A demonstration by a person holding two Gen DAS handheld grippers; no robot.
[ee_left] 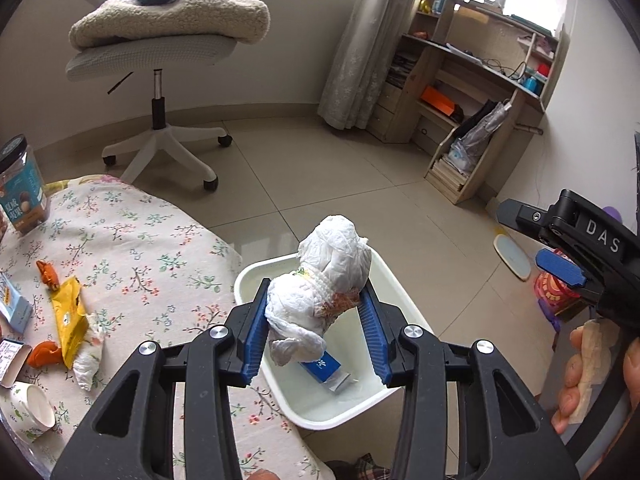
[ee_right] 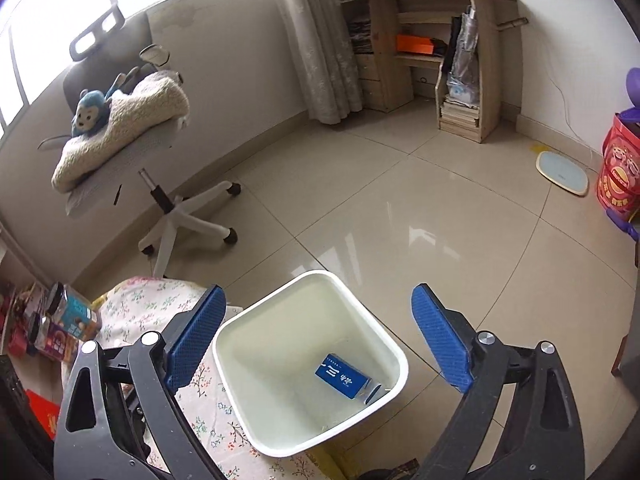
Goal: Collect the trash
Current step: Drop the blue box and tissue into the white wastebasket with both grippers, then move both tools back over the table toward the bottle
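My left gripper [ee_left: 314, 312] is shut on a crumpled white tissue wad [ee_left: 324, 280] and holds it above the white trash bin [ee_left: 404, 296]. A blue carton [ee_left: 322, 366] lies at the bin's bottom. On the floral tablecloth [ee_left: 152, 248] lie a yellow wrapper [ee_left: 70, 316], orange scraps [ee_left: 48, 274] and a paper cup [ee_left: 34, 406]. My right gripper [ee_right: 320, 332] is open and empty above the bin [ee_right: 240, 320], where the blue carton [ee_right: 342, 376] shows. The right gripper also shows in the left wrist view [ee_left: 560, 268].
A snack jar [ee_left: 22, 188] stands on the table's far left. A swivel chair [ee_left: 160, 140] with a blanket and plush monkey stands beyond. A wooden desk [ee_left: 472, 92] is at the back right. A red box [ee_right: 618, 172] and a scale [ee_right: 562, 172] sit on the floor.
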